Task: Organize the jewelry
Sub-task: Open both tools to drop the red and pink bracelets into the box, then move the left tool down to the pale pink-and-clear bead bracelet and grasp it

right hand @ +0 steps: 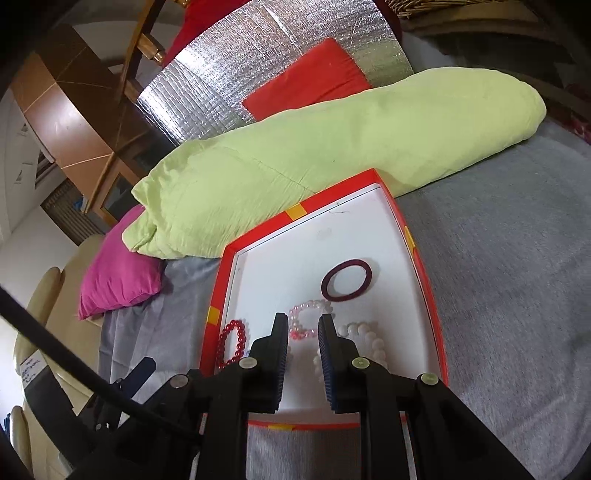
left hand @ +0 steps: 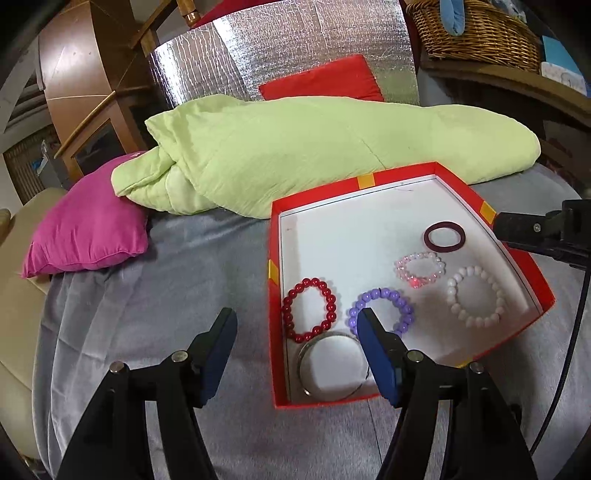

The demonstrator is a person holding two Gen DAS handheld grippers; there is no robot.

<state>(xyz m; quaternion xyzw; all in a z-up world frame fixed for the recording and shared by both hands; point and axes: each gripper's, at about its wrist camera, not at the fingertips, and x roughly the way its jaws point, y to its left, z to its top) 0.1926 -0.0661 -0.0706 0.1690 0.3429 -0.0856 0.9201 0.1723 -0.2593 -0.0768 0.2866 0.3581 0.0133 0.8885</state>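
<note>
A red box with a white floor (left hand: pixel 332 229) (right hand: pixel 295 266) lies on the grey bed cover. In it lie a red bead bracelet (left hand: pixel 309 310) (right hand: pixel 231 341), a purple bead bracelet (left hand: pixel 384 302), a clear pink bead bracelet (left hand: pixel 421 269) (right hand: pixel 306 317), a white bead bracelet (left hand: pixel 474 295) (right hand: pixel 369 339), a dark maroon hair band (left hand: pixel 444 234) (right hand: pixel 346 279) and a silver bangle (left hand: pixel 332 365). My left gripper (left hand: pixel 295 325) is open and empty over the box's near left corner. My right gripper (right hand: pixel 303 325) is slightly open and empty above the box, over the pink and white bracelets.
A rolled light green quilt (left hand: pixel 295 147) (right hand: pixel 314 155) lies right behind the box. A magenta pillow (left hand: pixel 88 236) (right hand: pixel 118 280) sits at the left, a red cushion (left hand: pixel 325 79) and silver foil mat (left hand: pixel 221 62) behind. A wicker basket (left hand: pixel 476 29) stands at the far right.
</note>
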